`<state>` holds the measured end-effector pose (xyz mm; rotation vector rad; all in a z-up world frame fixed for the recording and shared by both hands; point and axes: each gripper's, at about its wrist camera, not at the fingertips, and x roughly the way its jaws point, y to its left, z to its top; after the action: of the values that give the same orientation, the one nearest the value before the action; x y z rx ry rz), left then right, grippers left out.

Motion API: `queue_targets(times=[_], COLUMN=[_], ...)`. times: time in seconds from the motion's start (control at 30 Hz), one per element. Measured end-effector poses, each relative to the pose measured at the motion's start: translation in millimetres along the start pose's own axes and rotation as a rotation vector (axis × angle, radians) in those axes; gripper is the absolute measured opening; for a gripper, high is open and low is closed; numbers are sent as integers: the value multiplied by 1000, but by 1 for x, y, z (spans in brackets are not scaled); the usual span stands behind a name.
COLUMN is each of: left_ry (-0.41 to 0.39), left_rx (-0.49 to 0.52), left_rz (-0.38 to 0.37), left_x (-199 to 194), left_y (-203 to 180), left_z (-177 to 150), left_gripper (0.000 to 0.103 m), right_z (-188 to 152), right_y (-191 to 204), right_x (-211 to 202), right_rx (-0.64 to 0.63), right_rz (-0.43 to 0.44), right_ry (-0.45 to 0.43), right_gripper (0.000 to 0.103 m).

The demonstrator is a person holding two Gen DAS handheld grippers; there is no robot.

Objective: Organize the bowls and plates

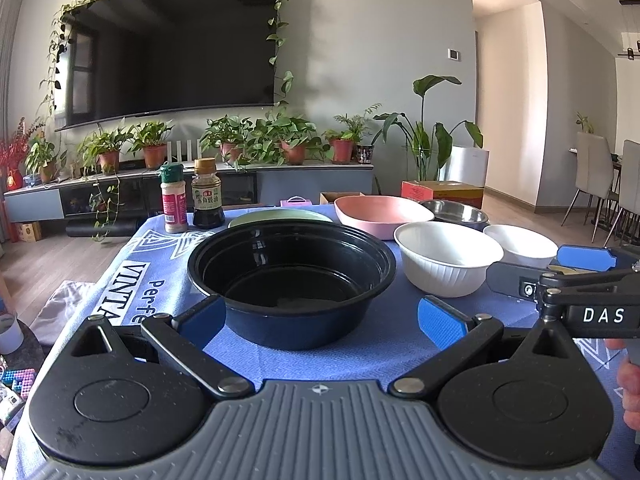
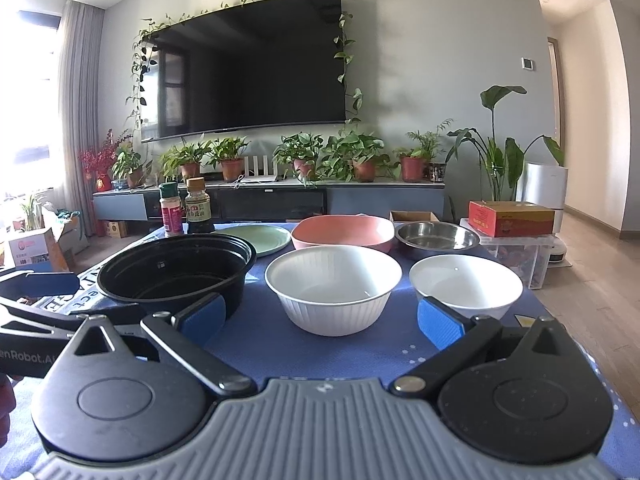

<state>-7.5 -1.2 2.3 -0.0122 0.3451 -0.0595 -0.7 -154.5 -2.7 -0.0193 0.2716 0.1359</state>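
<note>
Blue patterned cloth point(image 1: 360, 344) covers the table, with a wall-mounted television point(image 1: 172, 48) and a row of potted plants point(image 1: 256, 140) on a low cabinet behind it.

Low at the near edge of the table, the left gripper point(image 1: 320, 320) points level across the cloth, its blue-padded fingers spread wide and holding nothing. A black bowl point(image 1: 292, 280) sits just ahead, between the two finger pads; the left pad lies close by its wall, though contact cannot be judged. The right gripper point(image 2: 320, 316) is held alongside at about the same height, likewise wide open and empty, aimed at a ribbed white bowl point(image 2: 334, 292) standing just beyond its fingers.

To the right of that bowl stands a smaller white bowl point(image 2: 466, 286), partly hidden by the right finger pad. Behind them, in a row, lie a green plate point(image 2: 260, 240), a pink dish point(image 2: 342, 232) and a steel bowl point(image 2: 436, 238). A spice shaker point(image 1: 173, 198) and a dark sauce bottle point(image 1: 208, 194) stand upright together at the far left corner, beside the plate.
</note>
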Motion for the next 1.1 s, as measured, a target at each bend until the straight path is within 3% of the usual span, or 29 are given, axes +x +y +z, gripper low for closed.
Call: queue_targets(times=[1.1], left_ry=[1], left_rx=[-4], left_rz=[3], left_x=[2], left_y=[0], left_z=[-1], left_gripper=[103], right_z=[1], right_y=[1], right_x=[3], right_rx=[-12], right_rz=[-7], right_ry=[12], right_gripper=[103])
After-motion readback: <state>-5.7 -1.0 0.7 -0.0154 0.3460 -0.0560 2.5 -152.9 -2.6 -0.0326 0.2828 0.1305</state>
